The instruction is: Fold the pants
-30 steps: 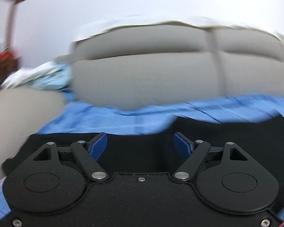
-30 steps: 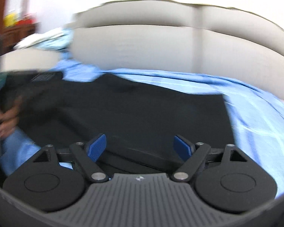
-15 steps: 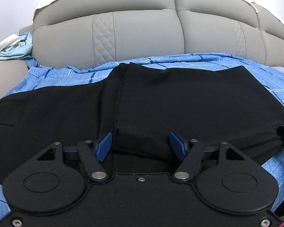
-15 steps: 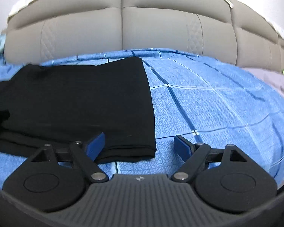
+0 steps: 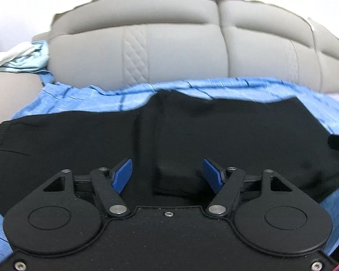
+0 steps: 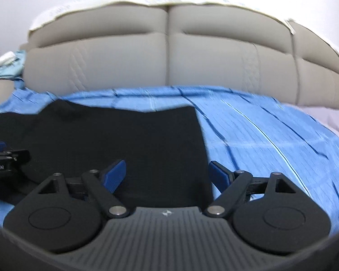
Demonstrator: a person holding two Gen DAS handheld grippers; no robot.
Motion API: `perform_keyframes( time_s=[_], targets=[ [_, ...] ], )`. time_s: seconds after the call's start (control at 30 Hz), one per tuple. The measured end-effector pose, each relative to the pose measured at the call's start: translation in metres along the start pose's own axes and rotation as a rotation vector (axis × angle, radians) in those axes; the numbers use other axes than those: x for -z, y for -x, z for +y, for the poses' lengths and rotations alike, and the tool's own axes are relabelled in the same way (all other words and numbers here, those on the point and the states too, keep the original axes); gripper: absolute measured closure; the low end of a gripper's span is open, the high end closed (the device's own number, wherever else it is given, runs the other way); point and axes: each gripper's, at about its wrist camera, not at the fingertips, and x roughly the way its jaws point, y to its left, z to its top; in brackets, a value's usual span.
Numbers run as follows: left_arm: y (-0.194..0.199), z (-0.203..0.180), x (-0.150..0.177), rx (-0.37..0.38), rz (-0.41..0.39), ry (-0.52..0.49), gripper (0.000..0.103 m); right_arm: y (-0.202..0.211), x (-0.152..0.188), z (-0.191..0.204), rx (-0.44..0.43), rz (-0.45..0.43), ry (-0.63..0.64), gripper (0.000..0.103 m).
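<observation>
We held the left gripper [image 5: 167, 174] low over the black pants [image 5: 226, 135], its blue fingers [image 5: 122, 174] spread wide apart and gripping nothing. Between those fingers lay a folded corner of the pants, a thicker doubled layer whose near edge sat just ahead of the gripper body. Beyond the fingertips the pants stretched out flat on the blue checked sheet [image 5: 83, 99], one dark panel running off past the left finger and a second overlapping panel running past the right finger. Far beyond the fingers rose the grey padded headboard [image 5: 169, 52], with a pale bundle of cloth [image 5: 22, 58] out past the left finger at its end.

Our right gripper [image 6: 167, 174] was likewise spread, its fingers [image 6: 115, 174] closed on nothing. The right-hand edge of the pants [image 6: 124, 135] ran between these fingers, closer to the right one; black cloth lay ahead of the left finger and bare sheet [image 6: 271, 135] ahead of the right finger. Off past the left finger, over the pants, we saw the tip of the left gripper [image 6: 2, 155].
</observation>
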Motion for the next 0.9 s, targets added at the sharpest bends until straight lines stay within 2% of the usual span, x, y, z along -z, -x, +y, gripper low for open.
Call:
perform_keyframes(
  time_s=[0.1, 0.23, 0.43, 0.57, 0.6, 0.67, 0.73, 0.9],
  targets=[
    [0.007, 0.022, -0.006, -0.049, -0.032, 0.048, 0.026, -0.009, -0.010, 0.022, -0.049, -0.026, 0.019, 0.013],
    [0.017, 0.065, -0.009, -0.163, -0.040, 0.160, 0.020, -0.022, -0.015, 0.062, -0.125, -0.054, 0.066, 0.012],
    [0.033, 0.143, 0.002, -0.363, -0.042, 0.397, 0.019, -0.043, -0.013, 0.134, -0.206, -0.079, 0.194, 0.011],
    [0.043, 0.190, 0.019, -0.481, -0.023, 0.536, 0.021, -0.053, 0.000, 0.167, -0.236, -0.068, 0.261, 0.010],
    [0.044, 0.201, 0.024, -0.491, -0.007, 0.573, 0.024, -0.055, 0.006, 0.172, -0.240, -0.065, 0.279, 0.010],
    [0.046, 0.217, 0.033, -0.468, 0.027, 0.634, 0.040, -0.054, 0.017, 0.178, -0.237, -0.098, 0.287, 0.009],
    [0.047, 0.231, 0.041, -0.420, 0.048, 0.705, 0.041, -0.054, 0.022, 0.176, -0.231, -0.116, 0.262, 0.005],
    [0.040, 0.252, 0.038, -0.374, 0.020, 0.816, 0.038, -0.061, 0.017, 0.169, -0.260, -0.070, 0.184, 0.001]
  ],
)
